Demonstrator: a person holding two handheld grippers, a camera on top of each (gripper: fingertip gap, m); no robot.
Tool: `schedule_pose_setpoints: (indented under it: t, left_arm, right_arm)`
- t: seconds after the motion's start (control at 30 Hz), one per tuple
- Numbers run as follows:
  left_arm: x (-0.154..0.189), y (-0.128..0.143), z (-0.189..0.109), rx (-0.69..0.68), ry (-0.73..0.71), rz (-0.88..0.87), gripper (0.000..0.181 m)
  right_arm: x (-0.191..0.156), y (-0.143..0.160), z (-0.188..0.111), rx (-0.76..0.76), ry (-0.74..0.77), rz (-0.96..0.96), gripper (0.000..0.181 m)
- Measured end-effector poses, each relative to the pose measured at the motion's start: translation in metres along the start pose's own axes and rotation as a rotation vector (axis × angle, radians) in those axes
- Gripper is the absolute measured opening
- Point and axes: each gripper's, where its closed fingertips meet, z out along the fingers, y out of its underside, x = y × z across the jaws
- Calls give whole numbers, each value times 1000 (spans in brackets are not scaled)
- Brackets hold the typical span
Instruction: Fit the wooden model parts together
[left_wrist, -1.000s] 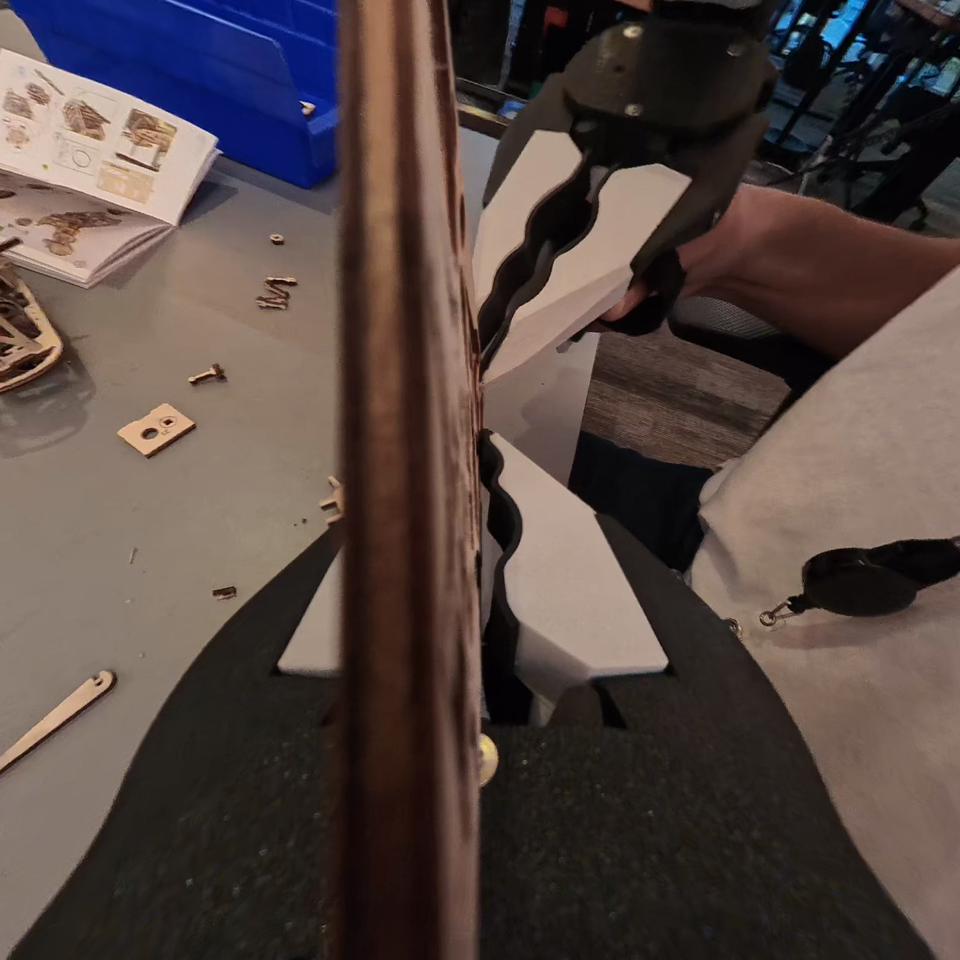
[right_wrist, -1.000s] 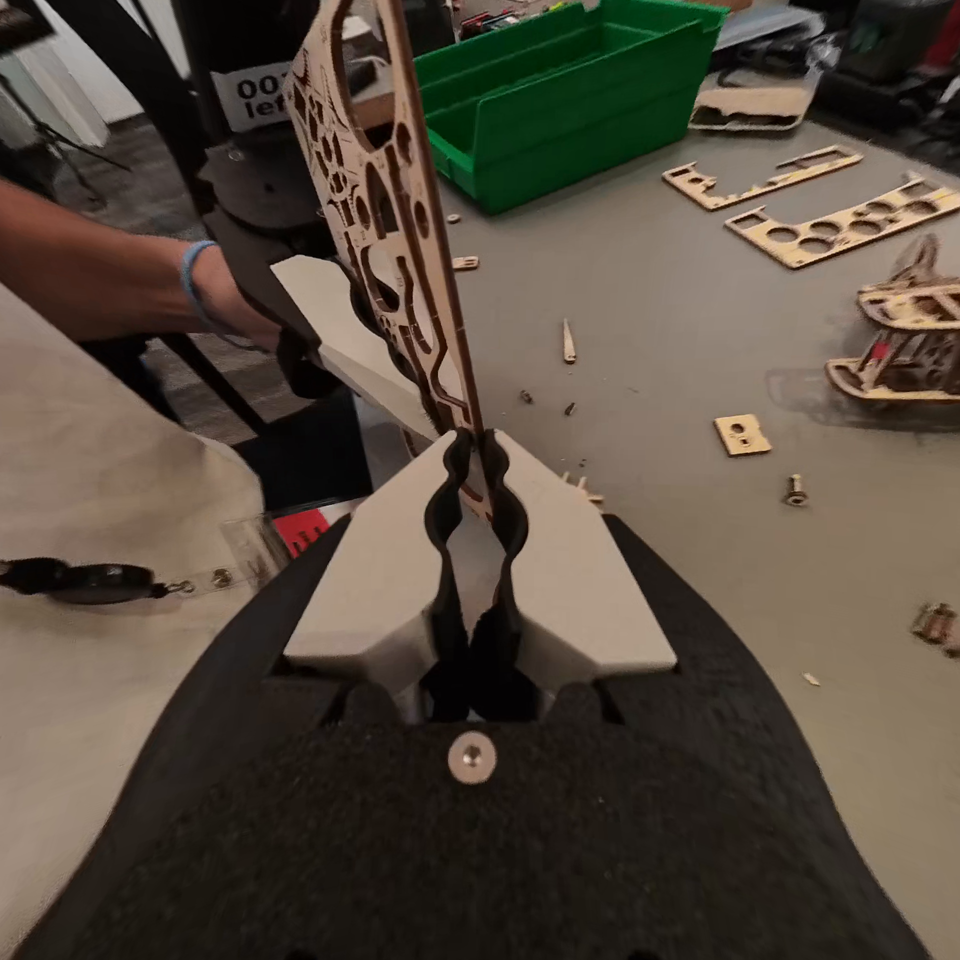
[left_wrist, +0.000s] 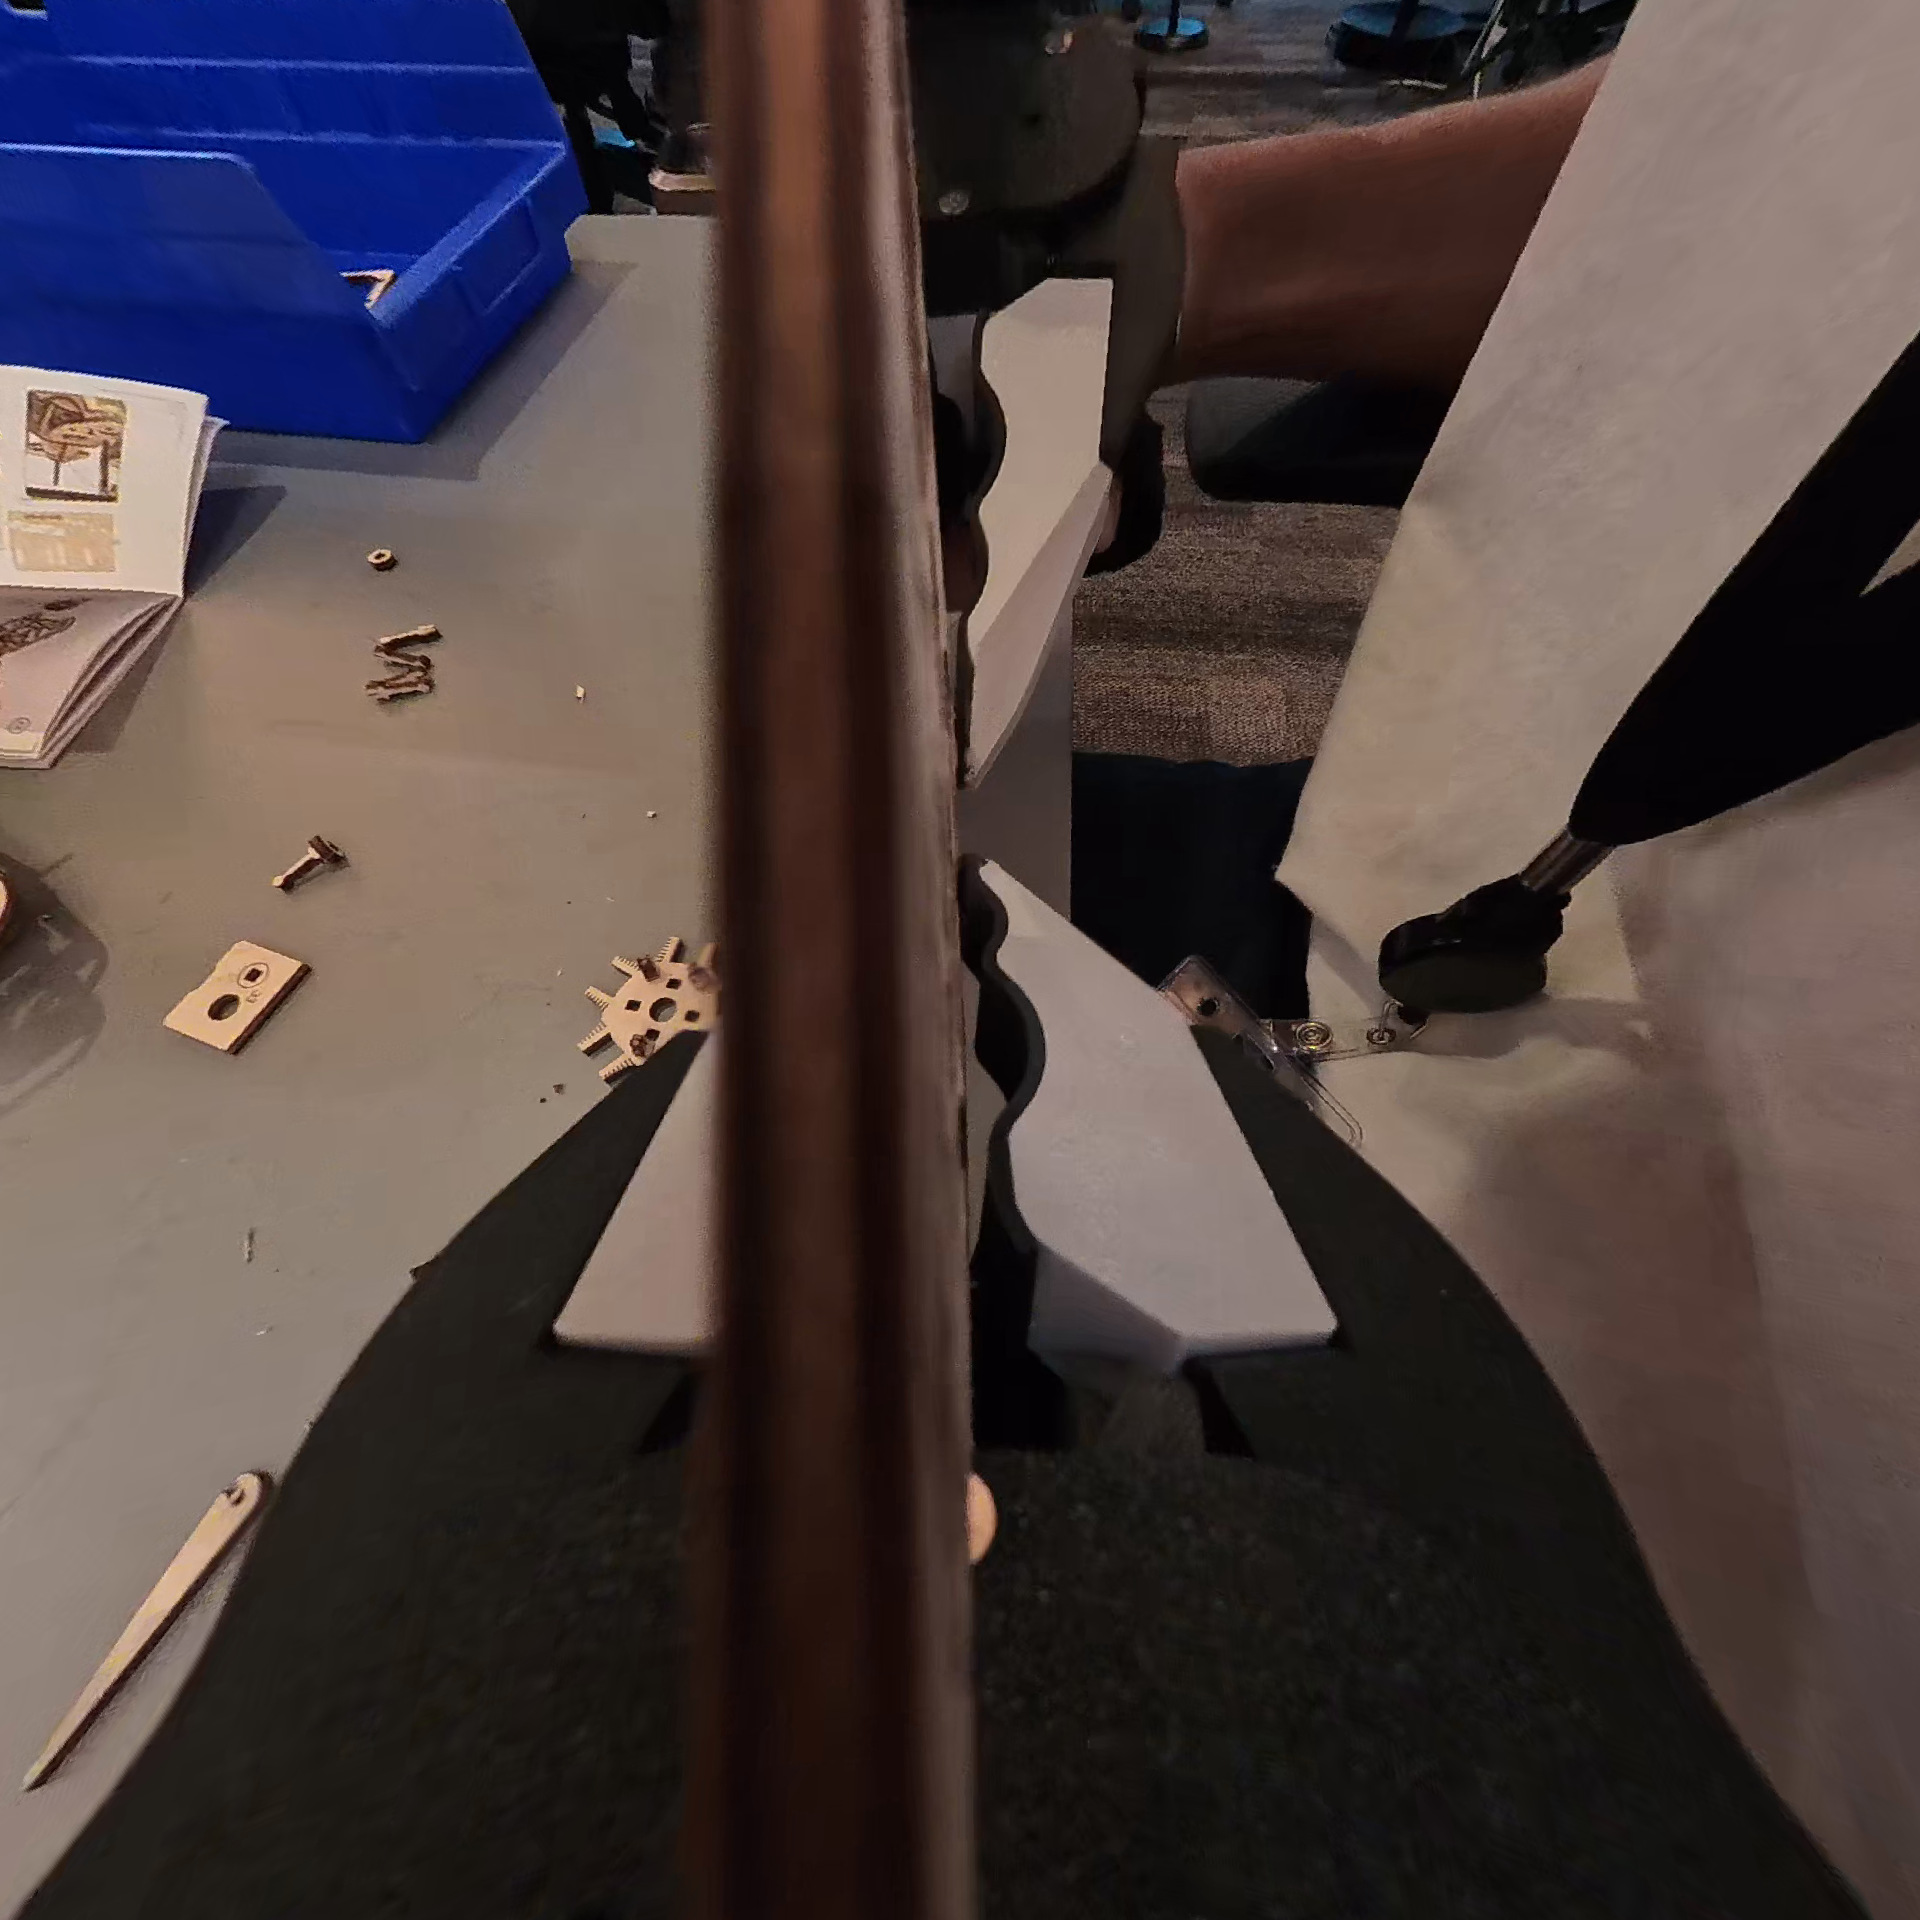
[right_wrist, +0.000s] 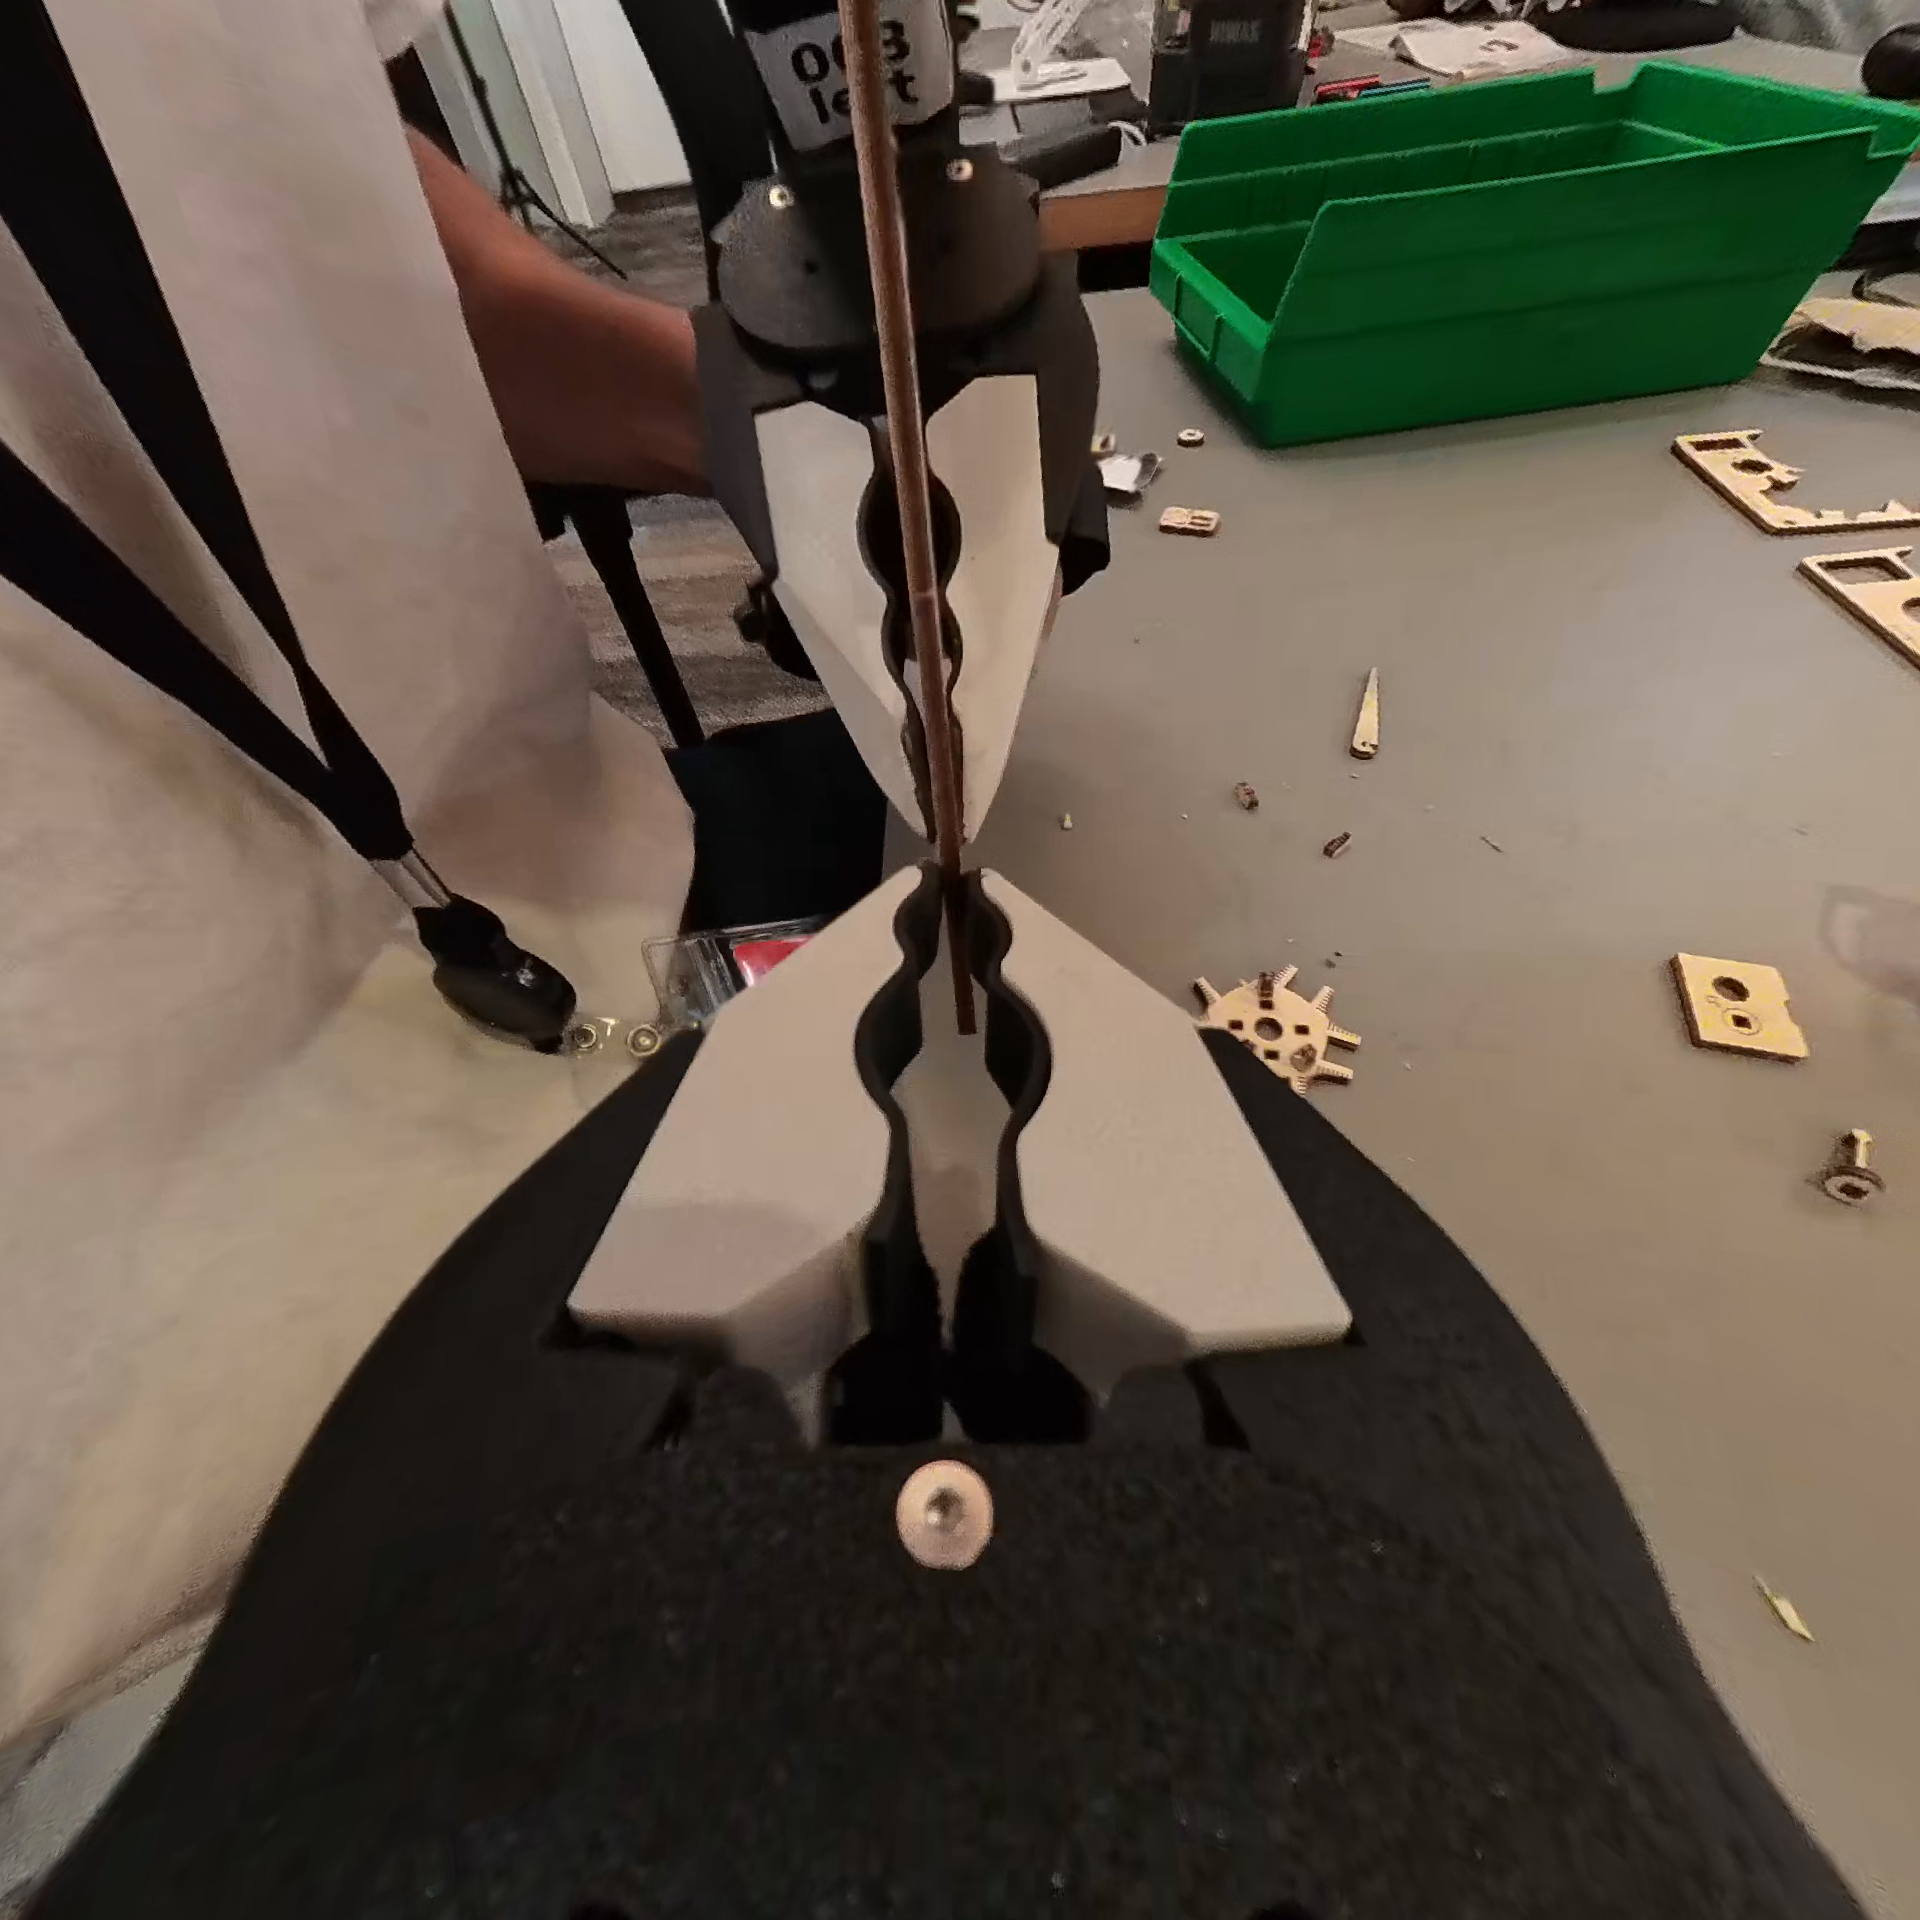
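Wooden sheet (right_wrist: 906, 436) was edge-on in both wrist views, upright, held above the near edge of the grey tabletop (right_wrist: 1507, 831). Left gripper (right_wrist: 940, 831) had its jaws closed on the sheet, white fingers (right_wrist: 997, 582) flat against both faces. Right gripper (right_wrist: 951, 883) met it tip to tip: jaws closed down to the sheet's thickness, pinching the sheet's lower end at the fingertips, with the end of the sheet reaching a little way in between the right gripper's fingers (right_wrist: 1122, 1122). In the left wrist view the sheet (left_wrist: 821, 935) filled the centre and hid the left gripper's (left_wrist: 831, 935) left-hand finger almost fully.

Relative to the sheet: toothed wooden gear piece (right_wrist: 1278, 1023) lay just right of its lower end on the tabletop, square plate with holes (right_wrist: 1735, 1008) further right, metal screw (right_wrist: 1849, 1179) beyond and nearer the camera. Green bin (right_wrist: 1507, 239) sat far right of the sheet at the back. In the left wrist view a blue bin (left_wrist: 260, 208) and an open booklet (left_wrist: 94, 561) lay well to the left of the sheet.
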Motion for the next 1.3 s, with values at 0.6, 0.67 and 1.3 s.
schedule_pose_setpoints:
  t: [0.6, 0.67, 1.3]
  left_arm:
    - [-15, -25, -6, 247, 191, -611, 1]
    - [-14, -28, -5, 253, 188, -600, 0]
    - [-17, -28, -8, 250, 141, -552, 0]
  right_arm:
    - [22, -31, -5, 253, -48, 553, 5]
    - [20, -36, -5, 285, -76, 599, 5]
    - [25, -35, -7, 258, -36, 568, 3]
